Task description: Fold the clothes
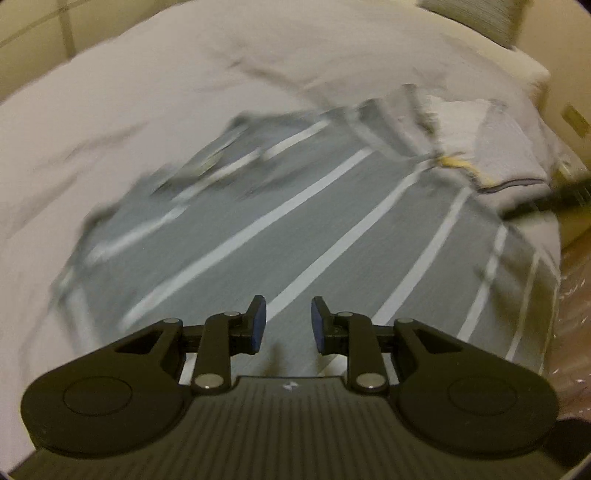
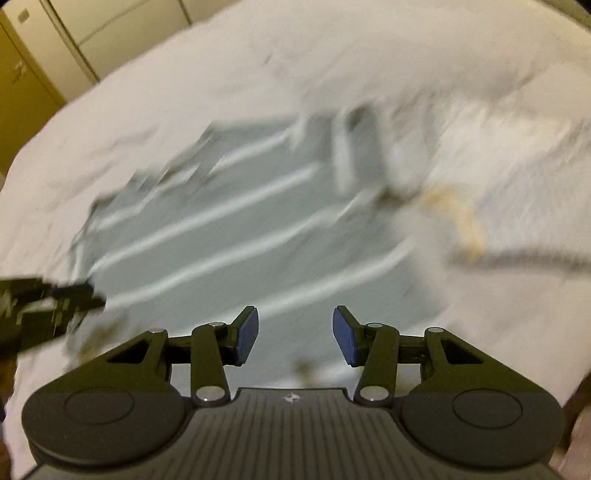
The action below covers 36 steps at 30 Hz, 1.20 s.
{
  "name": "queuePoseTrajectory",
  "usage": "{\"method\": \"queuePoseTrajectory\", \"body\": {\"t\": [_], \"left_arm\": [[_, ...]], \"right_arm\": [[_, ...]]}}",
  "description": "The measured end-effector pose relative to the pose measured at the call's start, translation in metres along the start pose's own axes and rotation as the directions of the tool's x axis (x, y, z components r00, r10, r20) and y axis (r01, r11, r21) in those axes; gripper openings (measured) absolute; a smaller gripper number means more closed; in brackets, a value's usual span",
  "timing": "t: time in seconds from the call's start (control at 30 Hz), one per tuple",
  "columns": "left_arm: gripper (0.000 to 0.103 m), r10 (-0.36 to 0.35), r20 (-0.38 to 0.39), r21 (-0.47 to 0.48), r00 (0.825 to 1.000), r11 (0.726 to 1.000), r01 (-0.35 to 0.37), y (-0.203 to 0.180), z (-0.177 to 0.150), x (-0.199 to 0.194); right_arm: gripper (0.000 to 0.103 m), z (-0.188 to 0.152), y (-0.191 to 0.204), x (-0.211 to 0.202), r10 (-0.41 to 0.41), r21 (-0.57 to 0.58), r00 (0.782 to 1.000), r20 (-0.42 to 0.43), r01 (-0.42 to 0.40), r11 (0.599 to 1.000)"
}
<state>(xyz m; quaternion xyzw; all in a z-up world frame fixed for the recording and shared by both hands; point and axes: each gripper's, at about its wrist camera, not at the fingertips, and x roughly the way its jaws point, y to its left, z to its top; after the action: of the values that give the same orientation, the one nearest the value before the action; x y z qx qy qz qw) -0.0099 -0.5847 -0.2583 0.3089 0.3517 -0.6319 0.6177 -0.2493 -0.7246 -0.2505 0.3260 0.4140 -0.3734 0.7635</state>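
A grey garment with white stripes (image 1: 295,206) lies spread on a white bed; in the right wrist view the same striped garment (image 2: 229,236) is blurred by motion. A pale folded garment with a yellow mark (image 1: 476,140) lies beyond it at the right, also seen as the pale garment (image 2: 491,192). My left gripper (image 1: 289,324) hovers open over the striped cloth with nothing between its blue pads. My right gripper (image 2: 295,335) is open over the near edge of the same cloth. The left gripper (image 2: 62,295) shows at the left edge of the right wrist view.
White bedding (image 1: 129,110) covers the whole surface, with a pillow (image 1: 476,14) at the far right corner. Cabinet doors (image 2: 55,44) stand behind the bed. The bed's edge and a brown floor (image 1: 576,280) run along the right.
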Motion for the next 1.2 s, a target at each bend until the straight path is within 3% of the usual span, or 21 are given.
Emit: {"method": "queuePoseTrajectory", "body": {"t": [0.13,0.23,0.3,0.4,0.57,0.7,0.73,0.83,0.87,0.93,1.0,1.07,1.13,1.2], "left_arm": [[0.022,0.036,0.028,0.151,0.999,0.988,-0.04,-0.093,0.057,0.052],[0.023,0.062,0.039,0.265,0.997,0.962,-0.07,-0.161,0.094,0.101],[0.031,0.097,0.044,0.397,0.994,0.912,-0.107,-0.201,0.111,0.135],[0.032,0.176,0.033,0.534,0.984,0.829,-0.166,-0.237,0.126,0.182],[0.031,0.273,0.029,0.666,0.962,0.712,-0.222,-0.256,0.132,0.229],[0.031,0.32,0.096,0.755,0.943,0.594,-0.279,-0.264,0.129,0.241],[0.031,0.322,0.11,0.765,0.94,0.576,-0.287,-0.266,0.128,0.24],[0.029,0.311,0.094,0.775,0.946,0.574,-0.266,-0.268,0.128,0.241],[0.026,0.31,0.071,0.768,0.948,0.59,-0.25,-0.267,0.127,0.244],[0.006,0.299,0.036,0.746,0.954,0.627,-0.224,-0.266,0.128,0.247],[0.003,0.285,0.03,0.716,0.958,0.662,-0.219,-0.264,0.131,0.247],[0.002,0.275,0.037,0.683,0.961,0.695,-0.225,-0.262,0.134,0.245],[0.001,0.266,0.043,0.636,0.963,0.736,-0.231,-0.258,0.139,0.242],[0.001,0.247,0.05,0.547,0.968,0.804,-0.233,-0.25,0.144,0.235]], "right_arm": [[0.048,0.055,-0.088,0.034,0.044,-0.021,0.999,-0.015,-0.045,0.999],[0.048,0.097,-0.126,0.054,0.125,-0.064,0.992,-0.015,-0.125,0.99],[0.048,0.124,-0.146,0.066,0.174,-0.08,0.985,-0.022,-0.175,0.981],[0.048,0.157,-0.159,0.084,0.224,-0.117,0.974,-0.047,-0.228,0.967],[0.048,0.196,-0.152,0.109,0.274,-0.236,0.958,-0.083,-0.286,0.929],[0.048,0.218,-0.13,0.135,0.29,-0.358,0.95,-0.118,-0.313,0.88],[0.048,0.222,-0.125,0.142,0.289,-0.386,0.949,-0.13,-0.317,0.867],[0.048,0.23,-0.116,0.158,0.283,-0.418,0.944,-0.166,-0.328,0.847],[0.048,0.231,-0.115,0.161,0.281,-0.418,0.943,-0.178,-0.331,0.846],[0.046,0.234,-0.113,0.167,0.276,-0.416,0.94,-0.201,-0.337,0.844],[0.041,0.236,-0.112,0.174,0.271,-0.415,0.936,-0.225,-0.343,0.843],[0.018,0.239,-0.11,0.18,0.266,-0.413,0.932,-0.248,-0.349,0.841],[0.003,0.242,-0.108,0.186,0.26,-0.412,0.927,-0.27,-0.356,0.839],[0.003,0.245,-0.106,0.193,0.255,-0.41,0.922,-0.293,-0.362,0.837]]}}
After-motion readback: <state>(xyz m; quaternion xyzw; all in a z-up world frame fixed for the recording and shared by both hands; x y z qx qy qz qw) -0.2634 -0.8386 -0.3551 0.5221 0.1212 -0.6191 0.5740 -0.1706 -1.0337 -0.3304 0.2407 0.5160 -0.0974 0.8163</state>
